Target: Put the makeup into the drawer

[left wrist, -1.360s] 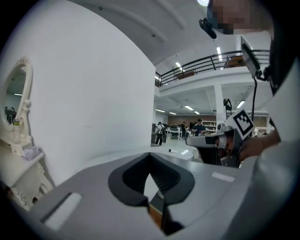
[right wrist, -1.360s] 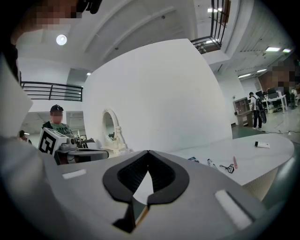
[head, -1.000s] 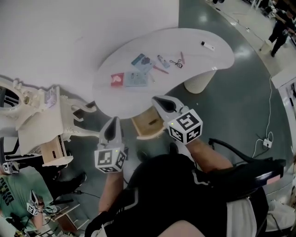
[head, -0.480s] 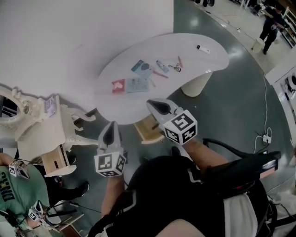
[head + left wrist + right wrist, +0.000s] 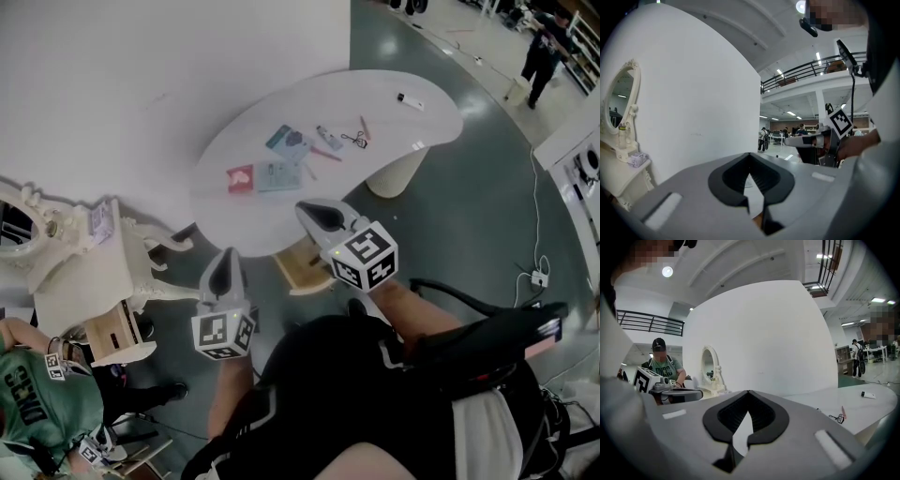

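Makeup [image 5: 329, 137] is lying scattered across the middle of the white curved table [image 5: 422, 131]. A red packet [image 5: 240, 177] is sitting nearest the table's front edge, with a pale blue packet [image 5: 278, 174] just beside it at its 3 o'clock. A teal packet [image 5: 288, 141] is lying at 12 o'clock from the blue one. Off at 2 o'clock from the packets, a black eyelash curler [image 5: 354, 140] and a pink pencil [image 5: 364, 126] are resting close together. A small white tube [image 5: 406, 98] is lying well apart from them, farther toward 2 o'clock.

Below the table's front edge the wooden drawer [image 5: 302, 270] is standing pulled out. Part of its inside is hidden behind the right gripper [image 5: 309, 211], so its contents cannot be told.

The left gripper [image 5: 225, 258] is hanging at 8 o'clock from the drawer, its tips aiming toward 12 o'clock at the table. Its claw is clenched, the tips meeting with nothing between them. The right gripper is aiming toward 11 o'clock, above the drawer. Its claw is likewise clenched and empty, near the table's front edge and apart from every makeup piece.

A white vanity [image 5: 80, 258] is standing at 9 o'clock from the left gripper. A person in a green shirt [image 5: 37, 408] is standing at its 7 o'clock.
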A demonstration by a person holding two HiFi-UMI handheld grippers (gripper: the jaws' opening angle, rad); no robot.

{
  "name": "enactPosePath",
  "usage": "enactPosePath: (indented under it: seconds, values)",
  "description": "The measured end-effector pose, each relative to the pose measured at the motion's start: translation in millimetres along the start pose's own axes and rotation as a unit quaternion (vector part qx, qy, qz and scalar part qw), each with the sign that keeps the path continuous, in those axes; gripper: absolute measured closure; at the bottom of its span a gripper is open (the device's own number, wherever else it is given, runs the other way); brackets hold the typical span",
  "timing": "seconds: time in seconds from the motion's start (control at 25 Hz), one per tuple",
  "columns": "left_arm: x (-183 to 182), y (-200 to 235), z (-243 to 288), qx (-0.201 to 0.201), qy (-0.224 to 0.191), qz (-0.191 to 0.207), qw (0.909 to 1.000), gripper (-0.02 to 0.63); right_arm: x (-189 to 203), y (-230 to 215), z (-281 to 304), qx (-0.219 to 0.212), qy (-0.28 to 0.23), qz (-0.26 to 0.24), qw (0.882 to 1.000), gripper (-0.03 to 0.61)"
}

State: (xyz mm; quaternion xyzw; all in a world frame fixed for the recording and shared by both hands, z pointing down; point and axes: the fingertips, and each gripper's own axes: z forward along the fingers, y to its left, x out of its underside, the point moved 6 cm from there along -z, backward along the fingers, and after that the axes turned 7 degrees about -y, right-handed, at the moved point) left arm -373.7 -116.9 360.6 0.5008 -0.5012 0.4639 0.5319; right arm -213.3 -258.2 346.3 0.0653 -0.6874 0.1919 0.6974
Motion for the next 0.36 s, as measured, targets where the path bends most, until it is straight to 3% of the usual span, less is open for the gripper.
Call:
enactPosePath:
  seconds: [0.36]
  values:
    - [-0.9, 7.0, 3.4, -0.011, 0.005, 0.005, 0.9999, 0.614, -0.9, -0.2, 6.5, -0.002, 0.001, -0.003, 1.0, 0.578]
